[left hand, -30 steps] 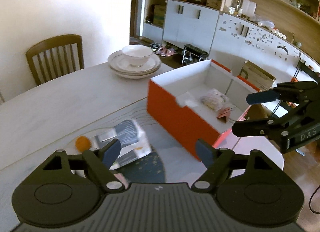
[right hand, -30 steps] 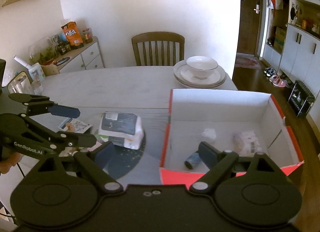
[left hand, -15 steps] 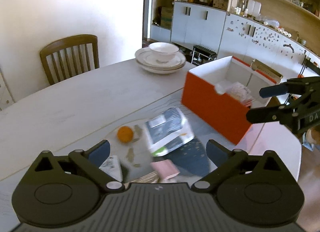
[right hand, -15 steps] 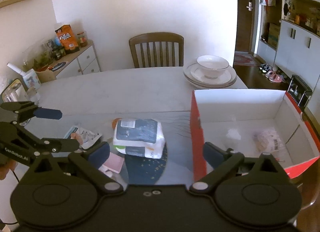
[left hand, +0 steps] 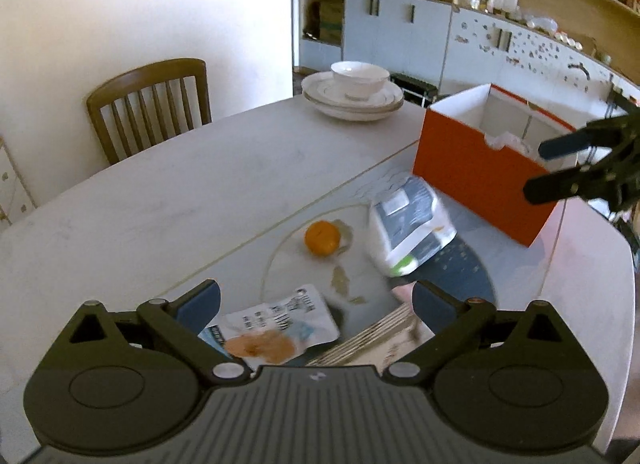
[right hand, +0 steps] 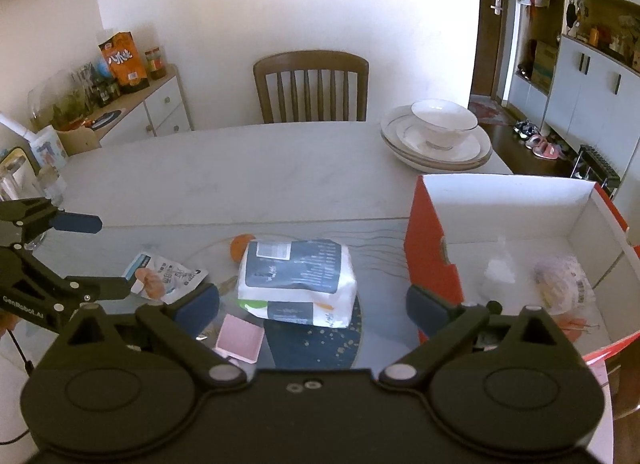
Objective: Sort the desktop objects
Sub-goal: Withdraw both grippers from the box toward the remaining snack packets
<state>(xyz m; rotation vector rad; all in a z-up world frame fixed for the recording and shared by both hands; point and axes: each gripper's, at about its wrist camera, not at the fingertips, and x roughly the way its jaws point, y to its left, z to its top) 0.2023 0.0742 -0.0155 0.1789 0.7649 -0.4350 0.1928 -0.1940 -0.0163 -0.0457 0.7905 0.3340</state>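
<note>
Dining room, pale marble-look table (right hand: 248, 180) with a round glass mat, wooden chair (right hand: 311, 86) at 12 o'clock, stacked plates and bowl (right hand: 438, 132) at about 1 o'clock in the right wrist view.

Progress — partly done, by my read. The red-and-white box (right hand: 432, 264) at 3 o'clock already holds a crumpled white wrapper (right hand: 498, 268), a clear plastic bag with a barcode label (right hand: 564, 284) and something small and reddish near its front edge (too small to name). Left on the table: tissue pack (right hand: 296, 278) at centre, orange (left hand: 322, 238) just behind it, snack sachet (left hand: 276, 324) at 9 o'clock, pink card (right hand: 240, 342) near the right gripper's left finger.

Left gripper (left hand: 316, 304) is spread wide and empty, hovering over the sachet. Right gripper (right hand: 312, 306) is also spread wide, nothing between its fingers, hanging above the near edge of the tissue pack.

View differences: the right wrist view looks down into the box and shows its contents; the left wrist view sees mostly the box's red outer wall. The left wrist view shows the whole orange and a stack of striped paper or mats (left hand: 372, 338) at 6 o'clock — the right wrist view shows only a sliver of the orange and none of that stack.
</note>
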